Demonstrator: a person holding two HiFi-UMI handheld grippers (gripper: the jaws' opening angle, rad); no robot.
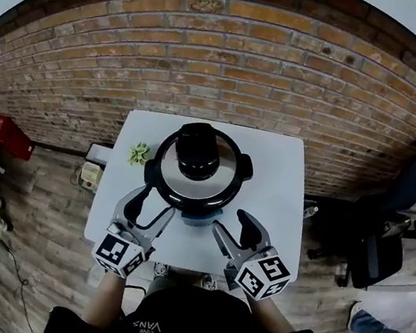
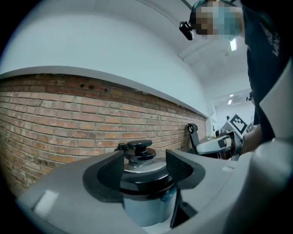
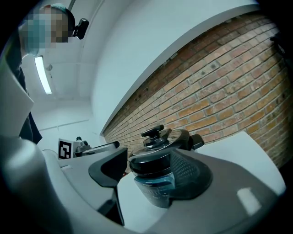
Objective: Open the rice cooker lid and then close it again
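On the counter (image 1: 275, 213), my left tongs (image 1: 150, 211) and right tongs (image 1: 234, 230) stand wide, empty, near the rice cooker (image 1: 186, 198); its rigid, probably slick lid (image 1: 220, 181) should be taken by the knob (image 1: 198, 150).

a small white table (image 1: 277, 182) on the floor (image 1: 42, 204) carries a rice cooker (image 1: 195, 171), lid down, just ahead of and between the left gripper (image 1: 151, 206) and right gripper (image 1: 234, 224), and a small green thing (image 1: 139, 154) beyond the left gripper, near the table's left edge.

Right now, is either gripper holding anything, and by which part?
Nothing held: left gripper and right gripper both open, near the round steel-lidded rice cooker.
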